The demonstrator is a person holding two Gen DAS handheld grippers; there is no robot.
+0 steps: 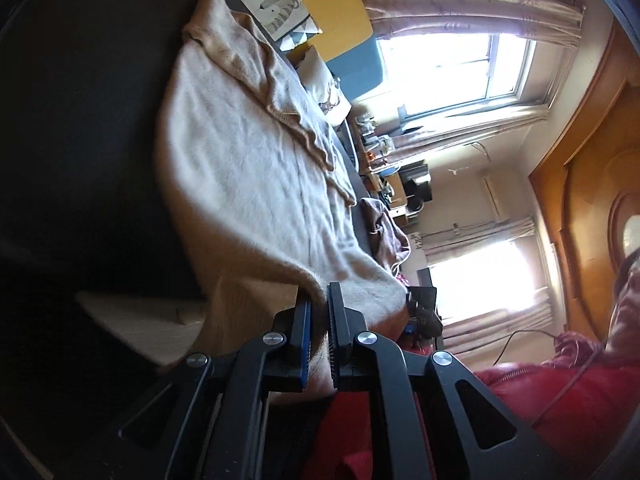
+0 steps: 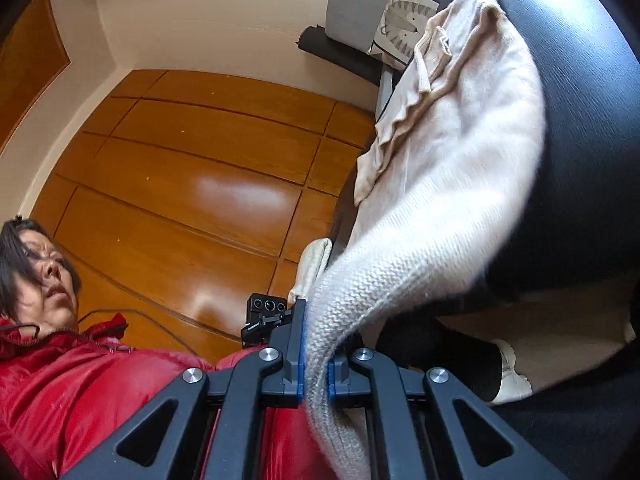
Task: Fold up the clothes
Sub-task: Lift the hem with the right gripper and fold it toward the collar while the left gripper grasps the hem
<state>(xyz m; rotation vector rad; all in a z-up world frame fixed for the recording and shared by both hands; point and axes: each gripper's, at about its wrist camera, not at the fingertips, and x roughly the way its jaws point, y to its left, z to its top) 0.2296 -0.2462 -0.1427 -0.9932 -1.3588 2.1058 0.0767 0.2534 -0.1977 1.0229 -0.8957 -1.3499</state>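
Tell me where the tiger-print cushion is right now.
The tiger-print cushion sits at the far end of the dark surface, just beyond the top edge of the cream sweater; the right wrist view shows it beside a grey panel.

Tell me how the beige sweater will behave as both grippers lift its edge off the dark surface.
The sweater is probably floppy: it sags between the right gripper and the dark surface. Its fuzzy knit likely grips the pads rather than slipping. The loose sleeve on top may slide off when lifted.
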